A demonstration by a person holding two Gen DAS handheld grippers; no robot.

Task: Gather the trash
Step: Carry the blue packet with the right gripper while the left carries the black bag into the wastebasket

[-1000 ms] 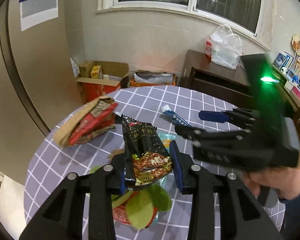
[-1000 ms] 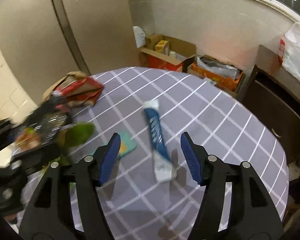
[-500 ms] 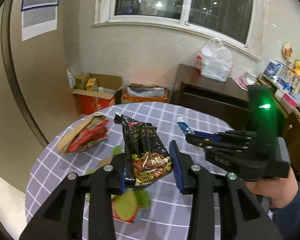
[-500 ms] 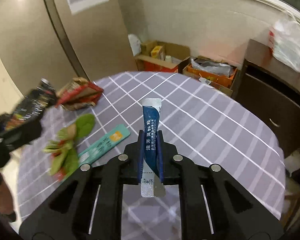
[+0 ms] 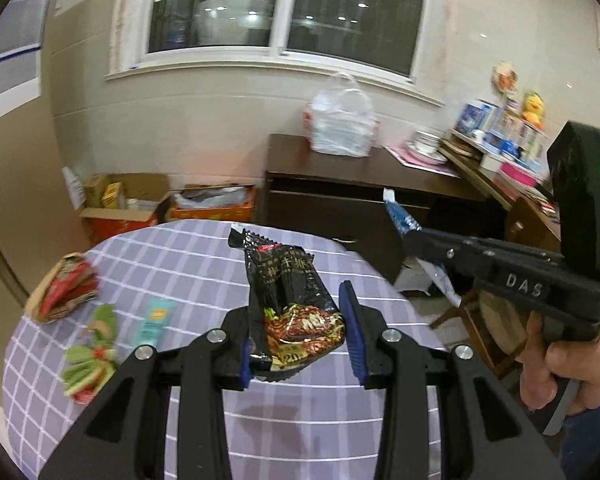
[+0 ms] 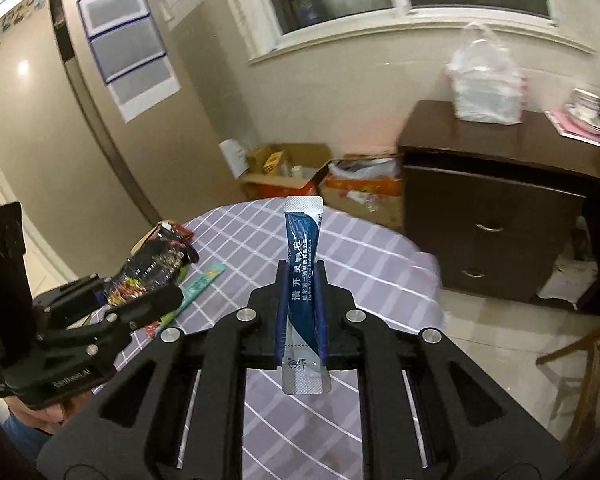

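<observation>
My left gripper [image 5: 300,336] is shut on a black noodle snack packet [image 5: 288,304] and holds it above the round checked table [image 5: 188,264]. The packet also shows in the right wrist view [image 6: 152,268]. My right gripper [image 6: 300,312] is shut on a blue and white sachet [image 6: 302,264] held upright above the table's right side; the sachet shows in the left wrist view [image 5: 398,216]. On the table lie a teal sachet [image 5: 154,316], a green and red wrapper [image 5: 88,356] and a brown and red bag [image 5: 64,288].
A dark wooden cabinet [image 6: 496,208] with a white plastic bag [image 6: 484,80] on top stands to the right. Open cardboard boxes [image 5: 124,200] sit on the floor by the wall behind the table. A wooden chair [image 6: 580,360] is at the right.
The right gripper closed on the blue sachet and lifted it off the table. Both grippers rose and swung right with their loads; the left still holds the black packet.
</observation>
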